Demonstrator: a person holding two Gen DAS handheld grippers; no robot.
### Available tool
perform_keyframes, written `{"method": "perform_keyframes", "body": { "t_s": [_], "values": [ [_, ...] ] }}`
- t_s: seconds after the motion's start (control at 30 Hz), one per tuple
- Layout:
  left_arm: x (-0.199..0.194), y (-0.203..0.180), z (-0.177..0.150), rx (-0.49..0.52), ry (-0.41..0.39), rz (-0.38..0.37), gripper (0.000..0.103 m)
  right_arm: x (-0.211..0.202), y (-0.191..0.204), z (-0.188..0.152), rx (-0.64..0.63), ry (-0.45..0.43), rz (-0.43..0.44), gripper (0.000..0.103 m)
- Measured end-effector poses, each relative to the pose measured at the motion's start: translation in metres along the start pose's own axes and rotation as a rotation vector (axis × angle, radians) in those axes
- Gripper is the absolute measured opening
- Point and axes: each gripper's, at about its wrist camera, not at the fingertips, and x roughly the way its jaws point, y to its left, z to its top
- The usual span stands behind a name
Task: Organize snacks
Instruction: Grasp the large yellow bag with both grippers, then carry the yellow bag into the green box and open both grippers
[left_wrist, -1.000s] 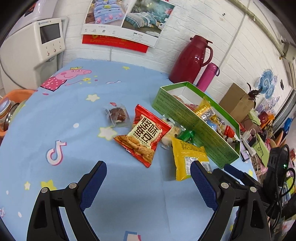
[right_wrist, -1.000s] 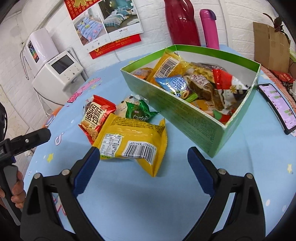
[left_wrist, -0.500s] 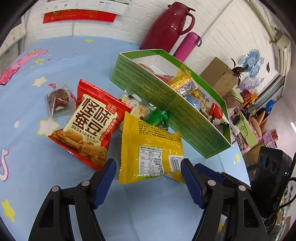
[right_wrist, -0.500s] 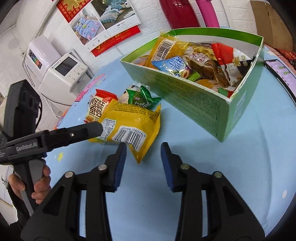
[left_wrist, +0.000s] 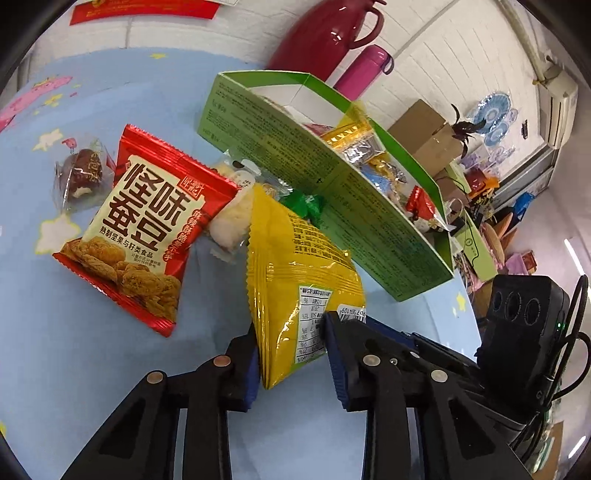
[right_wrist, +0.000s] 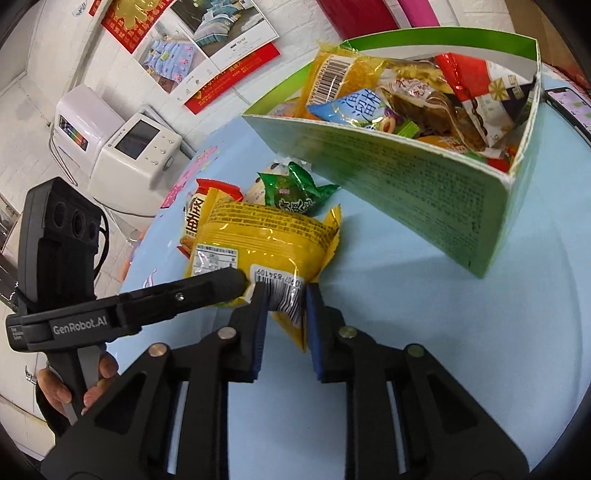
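The yellow packet (left_wrist: 295, 266) pinched in both my left gripper (left_wrist: 291, 347) and my right gripper (right_wrist: 284, 314) is glossy crinkled plastic film, and the pads (right_wrist: 258, 325) on it look like matt blue rubber ribbed on the face, set in smooth black plastic arms with dull metal rivets. The red bag (left_wrist: 147, 221) beside it is shiny film too, and the green box (right_wrist: 424, 188) is matt printed cardboard. My table cover (left_wrist: 74, 369) looks like smooth, soft-finished blue cloth.
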Motion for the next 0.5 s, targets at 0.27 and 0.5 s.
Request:
{"method": "perform_keyframes", "body": {
  "t_s": [0.27, 0.5],
  "values": [
    [-0.046, -0.044, 0.012, 0.091, -0.112, -0.057, 0.03, -0.05, 0.024, 0.012, -0.073, -0.15, 0.017, 0.019],
    [-0.063, -0.085, 0.044, 0.174, -0.18, -0.098, 0.03, -0.085, 0.031, 0.037, -0.103, -0.259, 0.013, 0.019]
  ]
}}
